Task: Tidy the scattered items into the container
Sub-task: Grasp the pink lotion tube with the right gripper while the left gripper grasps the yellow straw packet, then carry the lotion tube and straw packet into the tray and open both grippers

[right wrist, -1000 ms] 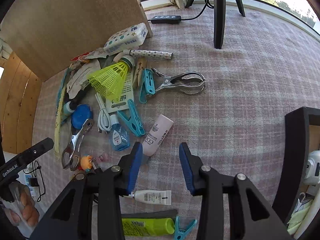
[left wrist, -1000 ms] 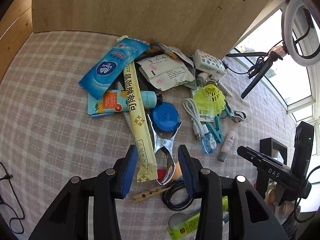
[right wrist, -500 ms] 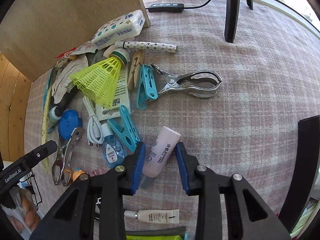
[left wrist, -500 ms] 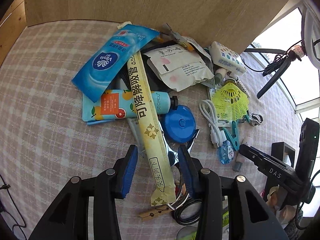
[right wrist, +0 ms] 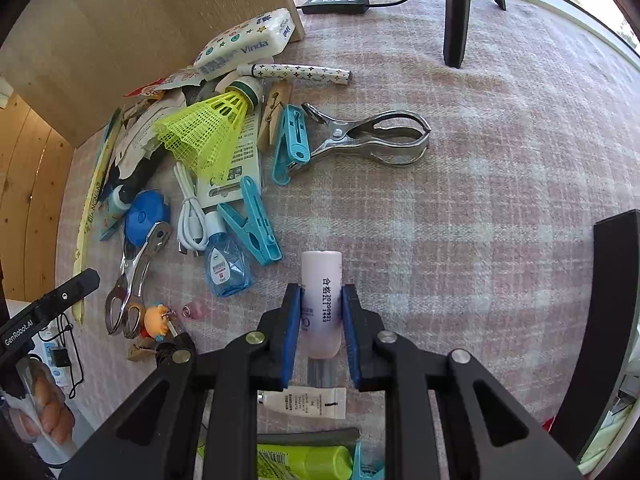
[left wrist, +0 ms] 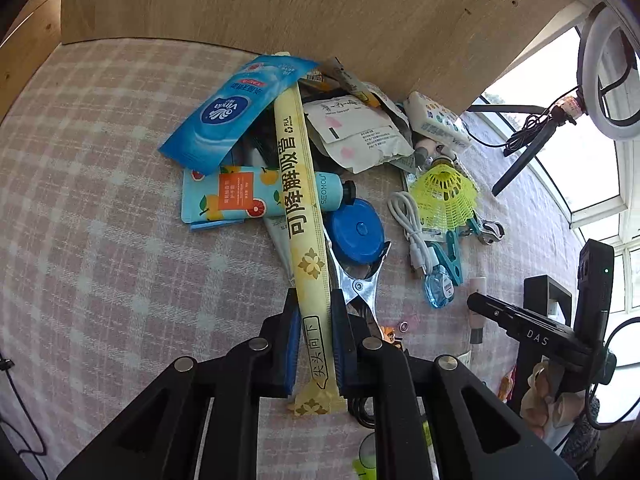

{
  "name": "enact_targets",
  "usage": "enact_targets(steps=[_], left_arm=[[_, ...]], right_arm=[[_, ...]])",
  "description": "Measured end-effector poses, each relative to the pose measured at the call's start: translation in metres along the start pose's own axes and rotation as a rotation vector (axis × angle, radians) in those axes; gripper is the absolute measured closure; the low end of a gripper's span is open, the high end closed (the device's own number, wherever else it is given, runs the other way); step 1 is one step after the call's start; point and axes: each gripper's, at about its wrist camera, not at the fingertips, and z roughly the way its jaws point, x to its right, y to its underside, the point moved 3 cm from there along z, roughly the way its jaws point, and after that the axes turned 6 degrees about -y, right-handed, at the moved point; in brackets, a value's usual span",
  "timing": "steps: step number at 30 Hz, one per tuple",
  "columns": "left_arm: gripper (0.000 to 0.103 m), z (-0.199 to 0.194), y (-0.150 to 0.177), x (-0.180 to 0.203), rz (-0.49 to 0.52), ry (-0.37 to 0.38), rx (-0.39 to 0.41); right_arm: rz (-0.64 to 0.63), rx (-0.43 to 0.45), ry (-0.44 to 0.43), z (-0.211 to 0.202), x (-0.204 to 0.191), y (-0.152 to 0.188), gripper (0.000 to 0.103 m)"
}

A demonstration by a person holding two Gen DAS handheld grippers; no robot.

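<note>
My left gripper point(left wrist: 314, 300) is shut on a long yellow straw packet point(left wrist: 302, 208) that lies across the pile over an orange-print tube point(left wrist: 256, 198). My right gripper point(right wrist: 320, 296) is shut on a pale pink tube point(right wrist: 322, 292) with black print, standing out ahead of the pads. The scattered pile shows in both views: a yellow shuttlecock point(right wrist: 204, 128), a blue round lid point(left wrist: 354, 230), a steel clamp point(right wrist: 368, 138), teal clothes pegs point(right wrist: 250, 220) and a small blue dropper bottle point(right wrist: 224, 262). The black container's edge point(right wrist: 604, 320) is at the right.
A wooden board point(left wrist: 280, 12) stands behind the pile. A tripod leg point(right wrist: 456, 12) and a power switch point(right wrist: 334, 4) are at the back. A blue Vinda wipes pack point(left wrist: 236, 110), a white cable point(left wrist: 414, 226), a white tube point(right wrist: 304, 402) and a green tube point(right wrist: 308, 460) lie nearby.
Both grippers moved forward and closed. The left closed on the yellow straw packet. The right closed on the pink tube, which now points straight ahead.
</note>
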Motion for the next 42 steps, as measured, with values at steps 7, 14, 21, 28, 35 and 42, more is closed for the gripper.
enact_targets(steps=[7, 14, 21, 28, 35, 42], left_arm=[[0.093, -0.027, 0.027, 0.015, 0.038, 0.055, 0.028], [0.093, -0.042, 0.053, 0.054, 0.073, 0.142, 0.043], [0.093, -0.054, 0.07, 0.131, 0.22, 0.226, 0.044], [0.093, -0.044, 0.099, 0.233, 0.423, 0.292, -0.011], [0.093, -0.033, 0.131, 0.322, 0.591, 0.329, -0.065], [0.093, -0.023, 0.168, 0.391, 0.727, 0.32, -0.088]], right_arm=[[0.005, 0.023, -0.048, -0.028, 0.017, 0.026, 0.083], [0.018, 0.071, -0.093, -0.072, 0.043, 0.033, 0.083], [0.053, 0.17, -0.08, -0.118, 0.073, 0.059, 0.083], [0.19, 0.26, -0.013, -0.169, 0.148, 0.093, 0.083], [0.335, 0.343, 0.082, -0.224, 0.228, 0.14, 0.083], [0.446, 0.399, 0.2, -0.263, 0.289, 0.173, 0.083]])
